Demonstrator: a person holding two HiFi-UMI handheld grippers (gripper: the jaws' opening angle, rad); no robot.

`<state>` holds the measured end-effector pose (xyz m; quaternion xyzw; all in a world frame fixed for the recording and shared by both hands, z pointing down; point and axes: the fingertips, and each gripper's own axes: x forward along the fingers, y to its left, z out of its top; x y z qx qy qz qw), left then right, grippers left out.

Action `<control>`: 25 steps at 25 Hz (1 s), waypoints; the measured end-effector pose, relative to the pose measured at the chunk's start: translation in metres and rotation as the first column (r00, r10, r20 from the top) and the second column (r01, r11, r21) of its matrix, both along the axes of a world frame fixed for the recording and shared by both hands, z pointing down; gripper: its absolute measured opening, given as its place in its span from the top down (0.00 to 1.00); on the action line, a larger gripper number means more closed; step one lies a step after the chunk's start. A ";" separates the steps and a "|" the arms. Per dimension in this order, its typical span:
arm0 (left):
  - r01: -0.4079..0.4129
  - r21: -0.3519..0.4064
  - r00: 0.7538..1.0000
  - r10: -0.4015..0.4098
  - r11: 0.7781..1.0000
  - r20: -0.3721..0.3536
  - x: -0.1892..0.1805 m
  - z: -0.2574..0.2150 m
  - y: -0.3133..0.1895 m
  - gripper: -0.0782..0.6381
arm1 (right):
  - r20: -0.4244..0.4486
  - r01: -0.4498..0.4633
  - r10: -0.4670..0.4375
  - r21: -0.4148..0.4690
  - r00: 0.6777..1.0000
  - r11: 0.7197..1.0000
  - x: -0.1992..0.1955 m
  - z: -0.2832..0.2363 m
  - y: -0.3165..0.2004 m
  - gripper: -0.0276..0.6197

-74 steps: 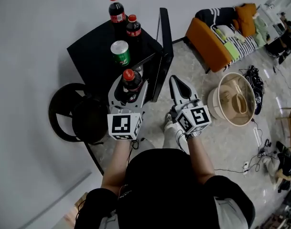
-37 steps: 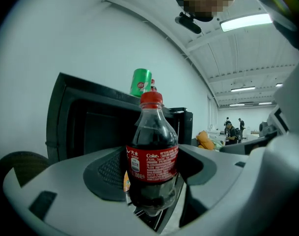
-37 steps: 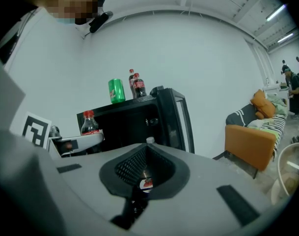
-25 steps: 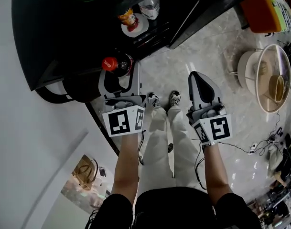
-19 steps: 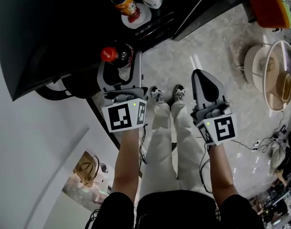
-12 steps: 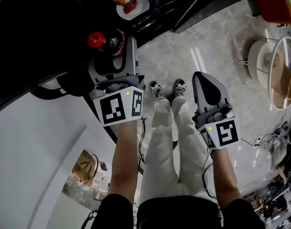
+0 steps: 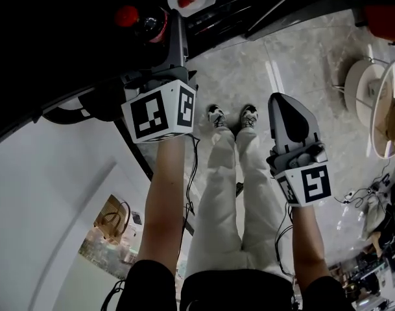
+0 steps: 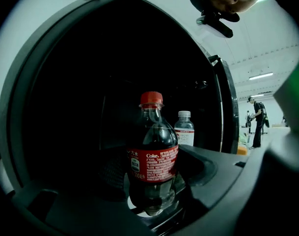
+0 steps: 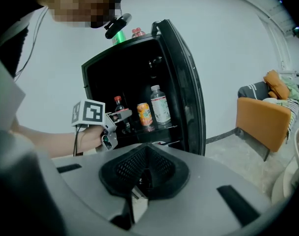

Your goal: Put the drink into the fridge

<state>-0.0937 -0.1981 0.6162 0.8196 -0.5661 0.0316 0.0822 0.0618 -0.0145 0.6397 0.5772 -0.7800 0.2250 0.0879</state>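
A cola bottle (image 8: 153,151) with a red cap (image 7: 126,16) and red label stands upright between the jaws of my left gripper (image 7: 152,30), which is shut on it. The bottle is inside the dark opening of the black fridge (image 9: 102,77), level with the shelf, as the right gripper view shows (image 9: 119,105). A water bottle (image 8: 184,130) stands deeper in, to the right. My right gripper (image 7: 286,101) hangs over the floor in front of the fridge, jaws shut and empty, apart from the bottle.
The fridge door (image 9: 182,82) stands open at the right. An orange can (image 9: 145,116) and the water bottle (image 9: 160,105) occupy the shelf. A green can (image 9: 120,36) sits on top. The person's shoes (image 7: 233,116), a round basin (image 7: 382,109) and an orange sofa (image 9: 264,117) lie nearby.
My left gripper has carried the cola bottle lower and forward into the fridge opening. The right gripper has sunk a little. The head view now looks more steeply down.
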 end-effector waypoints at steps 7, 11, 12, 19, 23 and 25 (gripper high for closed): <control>0.045 0.007 0.999 -0.045 0.999 0.001 -0.013 0.006 -0.028 0.45 | -0.003 -0.001 0.001 -0.021 1.000 1.000 -0.002 0.010 0.005 0.94; 0.070 0.003 0.998 -0.070 0.998 0.008 -0.016 0.010 -0.042 0.45 | -0.007 0.009 -0.010 -0.034 1.000 0.999 -0.004 0.016 0.010 0.94; 0.082 -0.004 0.997 -0.082 0.997 0.004 -0.017 0.012 -0.046 0.45 | -0.007 0.010 -0.010 -0.036 1.000 0.999 -0.004 0.017 0.010 0.94; 0.107 -0.010 0.994 -0.106 0.994 0.019 -0.016 0.023 -0.064 0.45 | -0.013 0.001 -0.002 -0.053 1.000 0.999 -0.001 0.024 0.008 0.94; 0.107 0.018 0.994 -0.108 0.994 0.030 -0.023 0.021 -0.061 0.45 | -0.016 0.000 -0.001 -0.052 1.000 0.999 -0.007 0.027 0.016 0.94; 0.108 0.028 0.994 -0.108 0.994 0.024 -0.024 0.020 -0.059 0.45 | -0.011 -0.006 0.006 -0.051 1.000 0.999 -0.007 0.027 0.017 0.94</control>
